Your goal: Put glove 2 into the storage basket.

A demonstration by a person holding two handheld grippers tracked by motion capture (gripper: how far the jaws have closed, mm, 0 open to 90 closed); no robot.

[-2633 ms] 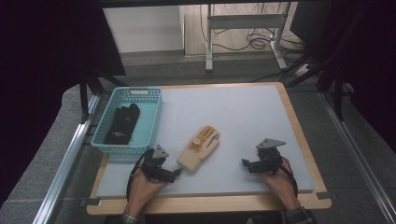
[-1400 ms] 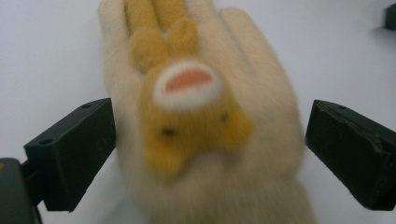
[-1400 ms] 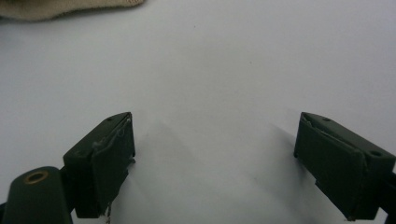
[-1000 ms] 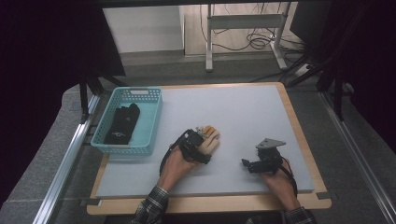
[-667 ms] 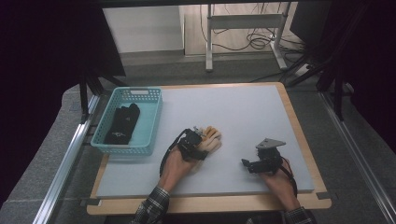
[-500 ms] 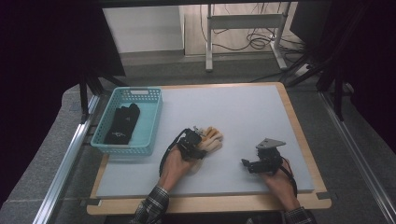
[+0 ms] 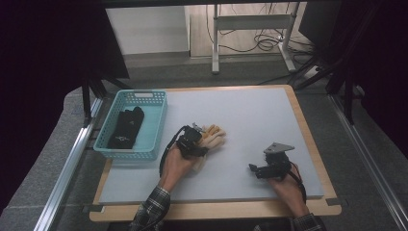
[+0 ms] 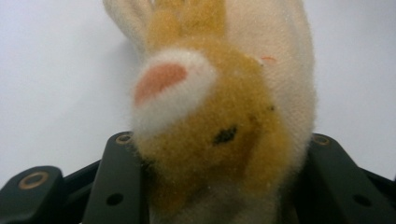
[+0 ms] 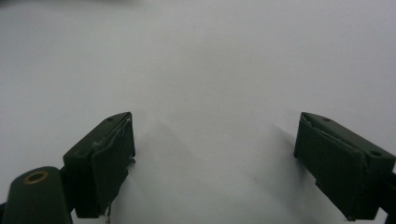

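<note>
A cream work glove (image 7: 215, 134) with yellow-orange fuzzy patches lies near the middle of the pale table. My left gripper (image 7: 194, 143) sits on its wrist end. In the left gripper view the glove (image 8: 210, 107) bulges up between the two black jaws, which press on it from both sides, so my left gripper (image 8: 219, 140) is shut on it. My right gripper (image 7: 261, 169) rests on the table at the front right, apart from the glove. In its own view my right gripper (image 9: 215, 135) is open with bare table between its jaws.
A teal plastic basket (image 7: 139, 94) stands at the left of the table and holds a dark glove (image 7: 126, 126). The table has a wooden border (image 7: 216, 211). Metal rails run along both sides, and a stand with cables is behind.
My left gripper moved from the front edge forward onto the glove and closed on it; the glove has bunched up slightly. The right gripper has stayed still.
</note>
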